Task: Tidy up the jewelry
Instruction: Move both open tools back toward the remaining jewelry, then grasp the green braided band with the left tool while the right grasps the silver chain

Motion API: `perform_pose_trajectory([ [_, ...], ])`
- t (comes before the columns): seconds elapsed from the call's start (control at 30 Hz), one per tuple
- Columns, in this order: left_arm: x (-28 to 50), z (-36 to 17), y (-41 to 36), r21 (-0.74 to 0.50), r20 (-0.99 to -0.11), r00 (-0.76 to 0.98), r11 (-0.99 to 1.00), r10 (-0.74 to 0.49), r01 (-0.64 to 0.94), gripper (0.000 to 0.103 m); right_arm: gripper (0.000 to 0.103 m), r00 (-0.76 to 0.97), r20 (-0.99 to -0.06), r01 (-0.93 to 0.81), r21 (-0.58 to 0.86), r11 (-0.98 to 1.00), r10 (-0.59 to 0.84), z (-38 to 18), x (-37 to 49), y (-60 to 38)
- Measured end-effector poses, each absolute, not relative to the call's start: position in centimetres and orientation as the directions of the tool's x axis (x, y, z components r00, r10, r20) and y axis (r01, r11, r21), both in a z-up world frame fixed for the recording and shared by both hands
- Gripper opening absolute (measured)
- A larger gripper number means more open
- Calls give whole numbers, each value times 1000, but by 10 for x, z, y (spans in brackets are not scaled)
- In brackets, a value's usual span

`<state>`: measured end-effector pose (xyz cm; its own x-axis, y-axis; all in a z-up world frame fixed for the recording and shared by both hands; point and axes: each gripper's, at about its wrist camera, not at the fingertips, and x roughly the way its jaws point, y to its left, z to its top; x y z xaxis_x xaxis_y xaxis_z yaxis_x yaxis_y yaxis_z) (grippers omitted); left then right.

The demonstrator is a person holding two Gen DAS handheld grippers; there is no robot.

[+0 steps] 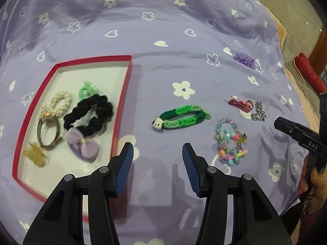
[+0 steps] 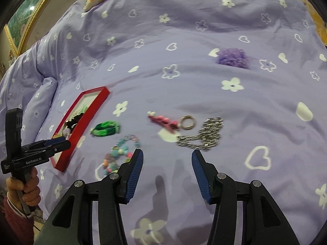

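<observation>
Black grippers (image 1: 157, 149), ribbed blue jaws

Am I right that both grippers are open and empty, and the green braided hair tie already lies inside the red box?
Not quite. Both the left gripper and right gripper are open and empty, but the green braided hair tie lies on the purple bedspread, outside the red box, as the left wrist view shows.

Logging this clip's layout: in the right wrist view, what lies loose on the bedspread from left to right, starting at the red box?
red box → green braid → bead bracelet → pink clip → ring → silver chain → purple scrunchie
</observation>
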<state>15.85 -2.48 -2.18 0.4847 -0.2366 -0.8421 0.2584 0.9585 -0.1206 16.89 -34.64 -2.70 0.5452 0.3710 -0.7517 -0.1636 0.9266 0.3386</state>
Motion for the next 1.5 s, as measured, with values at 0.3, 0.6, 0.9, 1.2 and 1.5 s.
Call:
perform_pose_trajectory([
  [0.3,191,-32,-54,-43,-861,466,942,-205,333,49,51,535,-787,-132,281,950,307,-42,193,-363],
  [0.6,217,-58,-77,16,-886,432,921,-167,389,53,57,511,-824,-192,166,967,243,-66,214,-346],
  [0.9,218,-62,-84,-43,-880,409,898,-242,437,31,19,539,-806,-188,170,967,246,-69,220,-344],
  [1.2,197,-44,-78,-101,-857,410,883,-311,458,8,10,530,-762,-184,325,928,372,-59,204,-341],
  [1.5,167,-14,-52,-164,-807,465,895,-364,415,7,9,550,-700,-239,390,889,455,-28,185,-320],
])
